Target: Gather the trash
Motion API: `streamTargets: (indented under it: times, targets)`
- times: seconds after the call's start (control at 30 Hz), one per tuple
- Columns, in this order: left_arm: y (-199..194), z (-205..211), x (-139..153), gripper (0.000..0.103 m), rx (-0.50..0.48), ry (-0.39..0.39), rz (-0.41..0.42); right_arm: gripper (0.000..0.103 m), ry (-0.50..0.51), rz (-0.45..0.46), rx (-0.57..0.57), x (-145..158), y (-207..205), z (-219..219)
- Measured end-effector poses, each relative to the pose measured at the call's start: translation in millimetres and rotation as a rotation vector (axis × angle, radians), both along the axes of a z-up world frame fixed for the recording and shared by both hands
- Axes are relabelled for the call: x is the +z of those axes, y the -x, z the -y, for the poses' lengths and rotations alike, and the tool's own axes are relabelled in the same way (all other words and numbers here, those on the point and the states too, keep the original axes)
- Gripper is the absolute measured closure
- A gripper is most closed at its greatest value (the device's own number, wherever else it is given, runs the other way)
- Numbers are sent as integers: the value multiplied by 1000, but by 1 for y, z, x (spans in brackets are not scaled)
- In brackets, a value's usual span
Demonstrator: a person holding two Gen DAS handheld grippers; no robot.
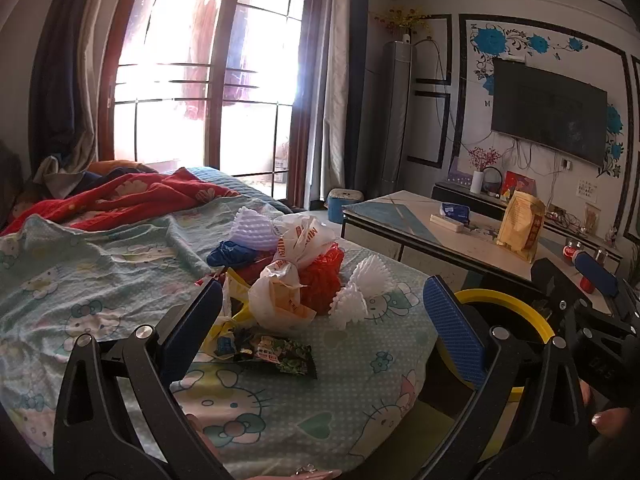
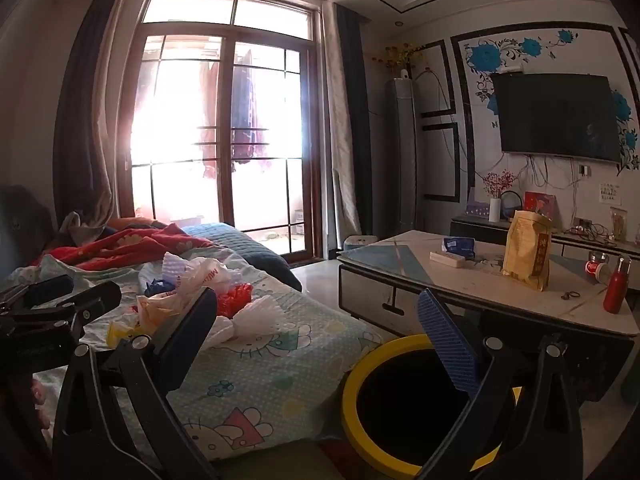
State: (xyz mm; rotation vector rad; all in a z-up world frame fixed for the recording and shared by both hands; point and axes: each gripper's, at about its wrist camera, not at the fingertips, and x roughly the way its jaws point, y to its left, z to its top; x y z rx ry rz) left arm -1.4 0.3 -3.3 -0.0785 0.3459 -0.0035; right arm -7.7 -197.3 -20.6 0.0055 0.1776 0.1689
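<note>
A heap of trash lies on the cartoon-print bedsheet [image 1: 100, 280]: a white plastic bag [image 1: 298, 256], a red foam net [image 1: 320, 292], white foam nets [image 1: 370, 276], a blue bag [image 1: 232, 254] and a green snack wrapper [image 1: 284, 354]. My left gripper [image 1: 324, 286] hovers just short of the heap, open, with nothing between its blue pads. A black bin with a yellow rim [image 2: 349, 384] stands on the floor beside the bed. My right gripper [image 2: 318, 294] is open and empty above the bin, to the right of the trash heap [image 2: 192, 288].
A low coffee table [image 2: 420, 272] stands to the right of the bin, carrying a yellow pouch [image 2: 528, 256], a red bottle [image 2: 616, 288] and small items. A red blanket [image 1: 132, 196] lies bunched at the far end of the bed. A TV cabinet lines the far wall.
</note>
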Motion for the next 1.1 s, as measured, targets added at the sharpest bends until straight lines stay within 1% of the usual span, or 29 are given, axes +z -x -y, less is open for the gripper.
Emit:
streamTargets:
  times: [0.73, 1.1]
  targets:
    - [2, 4, 2, 11, -3, -3, 10, 6, -3, -4, -1, -3, -1, 3]
    - [-3, -2, 0, 11, 9, 13, -14, 6, -3, -6, -1, -4, -5, 7]
